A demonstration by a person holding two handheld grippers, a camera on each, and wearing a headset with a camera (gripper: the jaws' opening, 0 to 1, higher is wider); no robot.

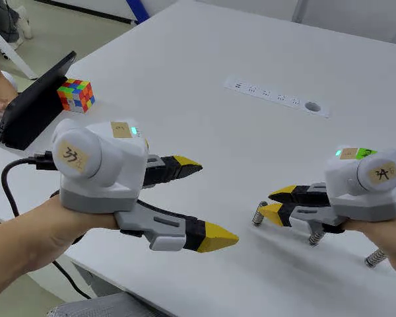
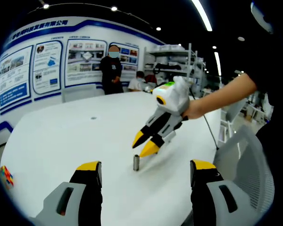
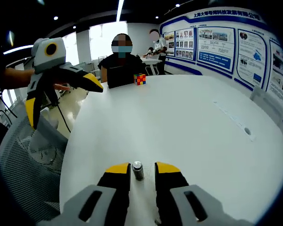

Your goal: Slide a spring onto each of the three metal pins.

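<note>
Spring-covered pin [image 3: 138, 170] stands upright on worktop [image 1: 251, 145] between the narrowly parted, non-touching tips of right tool [image 1: 266, 203]; left tool [image 1: 219, 203], spread wide, hangs well left of that pin.

**Head view.** The white table [image 1: 204, 59] spans the field ahead of me. At ten o'clock a multicoloured puzzle cube [image 1: 76, 94] sits just beside a black tablet [image 1: 32, 105] propped on its edge. A black cable [image 1: 8, 181] loops at nine o'clock, near the table's edge. At one o'clock a white power strip [image 1: 277, 96] lies flat on the tabletop.

**Left gripper view.** Blue-bordered wall posters [image 2: 47, 61] hang at ten o'clock. A standing person [image 2: 112, 70] is at twelve, beyond the table. A grey mesh chair [image 2: 247, 160] is at four o'clock.

**Right gripper view.** A seated person [image 3: 122, 66] is at twelve o'clock, at the table's far edge beside the cube. A ceiling light strip [image 3: 119, 9] runs above.
</note>
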